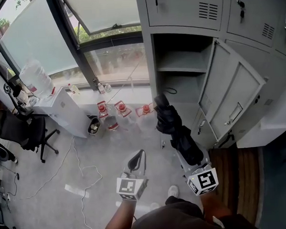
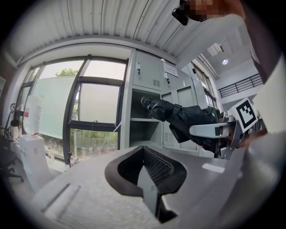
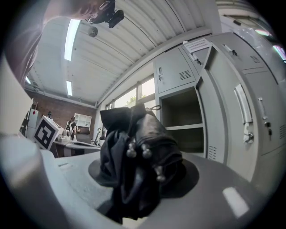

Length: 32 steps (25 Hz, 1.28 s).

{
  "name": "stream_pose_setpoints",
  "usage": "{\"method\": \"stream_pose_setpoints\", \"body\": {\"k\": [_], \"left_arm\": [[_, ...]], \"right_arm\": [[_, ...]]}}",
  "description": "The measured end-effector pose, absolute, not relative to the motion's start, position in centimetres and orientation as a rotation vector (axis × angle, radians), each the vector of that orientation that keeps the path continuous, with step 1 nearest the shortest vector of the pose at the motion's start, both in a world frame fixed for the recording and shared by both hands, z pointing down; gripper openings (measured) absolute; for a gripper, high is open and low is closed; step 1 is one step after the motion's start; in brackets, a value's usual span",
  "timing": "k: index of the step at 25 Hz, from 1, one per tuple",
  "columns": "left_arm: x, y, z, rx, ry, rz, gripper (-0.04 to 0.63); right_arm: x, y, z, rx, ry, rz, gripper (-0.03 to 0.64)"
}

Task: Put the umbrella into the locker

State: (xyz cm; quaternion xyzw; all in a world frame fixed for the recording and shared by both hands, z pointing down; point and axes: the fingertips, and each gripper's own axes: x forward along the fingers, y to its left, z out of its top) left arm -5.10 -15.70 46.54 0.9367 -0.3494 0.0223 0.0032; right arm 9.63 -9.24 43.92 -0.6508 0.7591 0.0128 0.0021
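Observation:
A folded black umbrella (image 1: 174, 126) is clamped in my right gripper (image 1: 186, 155), which holds it by its lower half. The umbrella's far end and its strap loop (image 1: 169, 91) point at the open grey locker compartment (image 1: 182, 85), just in front of the opening. A shelf (image 1: 181, 67) splits that compartment, and its door (image 1: 233, 95) is swung out to the right. In the right gripper view the umbrella (image 3: 143, 147) fills the space between the jaws. My left gripper (image 1: 141, 154) hangs left of the umbrella, shut and holding nothing. The left gripper view shows the umbrella (image 2: 178, 118) level before the locker (image 2: 143, 112).
A white cabinet (image 1: 61, 108) carrying a water bottle (image 1: 36, 76) stands by the window at left. Red-topped items (image 1: 121, 108) and a small bin (image 1: 93, 126) sit on the floor under the sill. A black office chair (image 1: 19, 130) stands at far left, and cables (image 1: 84, 186) trail over the floor.

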Motion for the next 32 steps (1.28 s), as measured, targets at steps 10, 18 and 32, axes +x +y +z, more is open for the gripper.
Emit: {"method": "stream_pose_setpoints", "body": {"k": [10,18,32], "left_arm": [[0.6,-18.2,46.5,2.961,-1.033,0.093,0.005],[3.8,-19.8,46.7,2.965,-1.046,0.115,0.005],[6.0,-25.1,46.4,3.0,-0.964,0.103,0.005]], "right_arm": [[14.7,-11.1,46.0,-2.103,2.354,-0.013,0.224],[17.6,-12.6,47.3,-2.1,2.349,-0.072,0.224],[19.3,-17.9,49.0,-2.154,2.302,-0.154,0.224]]}}
